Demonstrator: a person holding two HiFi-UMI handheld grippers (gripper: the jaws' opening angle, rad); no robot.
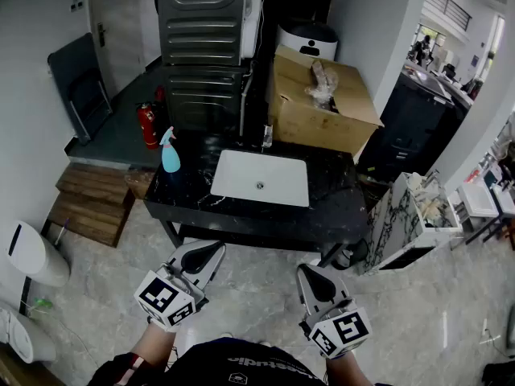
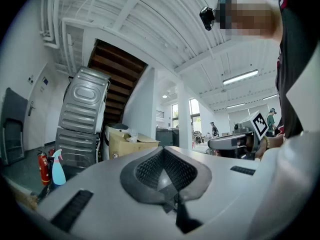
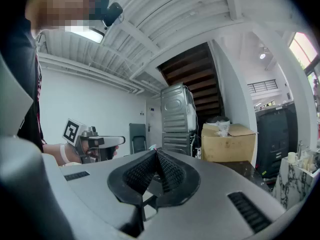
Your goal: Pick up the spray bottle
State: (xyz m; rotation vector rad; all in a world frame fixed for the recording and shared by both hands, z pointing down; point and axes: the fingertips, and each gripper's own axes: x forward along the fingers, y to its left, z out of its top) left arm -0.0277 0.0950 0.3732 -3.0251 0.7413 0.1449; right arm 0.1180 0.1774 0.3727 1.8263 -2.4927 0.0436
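Observation:
The spray bottle (image 1: 170, 153) is light blue with a pink trigger. It stands upright at the left end of a black marble counter (image 1: 241, 215), left of a white sink basin (image 1: 294, 185). In the left gripper view the spray bottle (image 2: 58, 168) shows far off at the lower left. My left gripper (image 1: 211, 252) and right gripper (image 1: 310, 273) are held level close to my body, well short of the counter. Both are shut with nothing between the jaws. The left gripper (image 2: 163, 150) and the right gripper (image 3: 156, 153) each show their pads meeting.
A cardboard box (image 1: 322, 95) sits on the counter's far right. Stacked grey metal machines (image 1: 201, 39) rise behind it, with a red fire extinguisher (image 1: 147, 125) beside them. Wooden steps (image 1: 92, 203) lie to the left, and a marble slab piece (image 1: 394, 223) leans at the right.

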